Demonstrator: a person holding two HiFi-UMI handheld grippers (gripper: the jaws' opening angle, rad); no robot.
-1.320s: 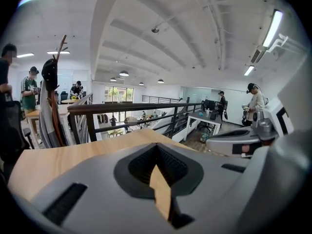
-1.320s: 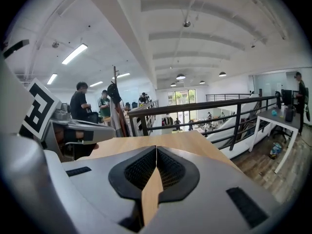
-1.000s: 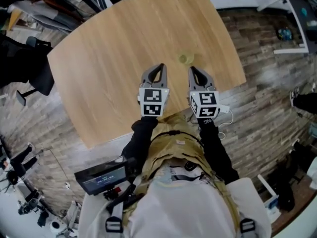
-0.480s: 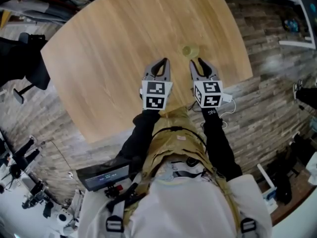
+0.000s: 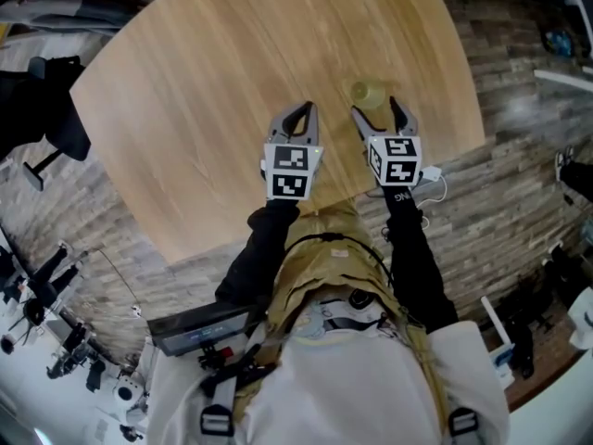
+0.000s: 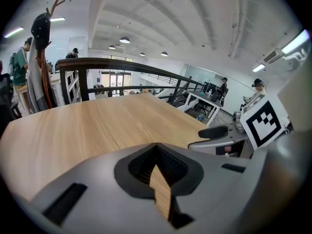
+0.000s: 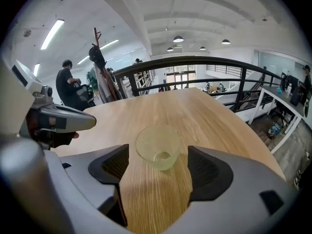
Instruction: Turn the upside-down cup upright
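Status: approach step; no grasp yet.

1. Cup (image 7: 158, 147): translucent, pale green, alone on the wooden table (image 5: 213, 109), with the table's near edge close behind it on the person's side. In the right gripper view its wide circle shows above its smaller one. Whether the mouth faces down cannot be settled from these views.

2. Right gripper (image 5: 378, 111): jaws opening and now spread wide. The cup sits just ahead of the tips, in line with the gap. Neither pad touches it.

3. Left gripper (image 5: 302, 109): jaws pressed together with nothing between them. It sits to the cup's left, near but apart, and appears to have no part in the pick.

Assessment: the turn-over itself has not begun.

Next move, as judged: carry the right gripper forward until the cup's wall lies between both pads, then close gently, since the wall tapers and looks smooth. After that, lift clear of the table and roll the wrist.

Risk: the cup may be nudged away or slip before the pads seat.
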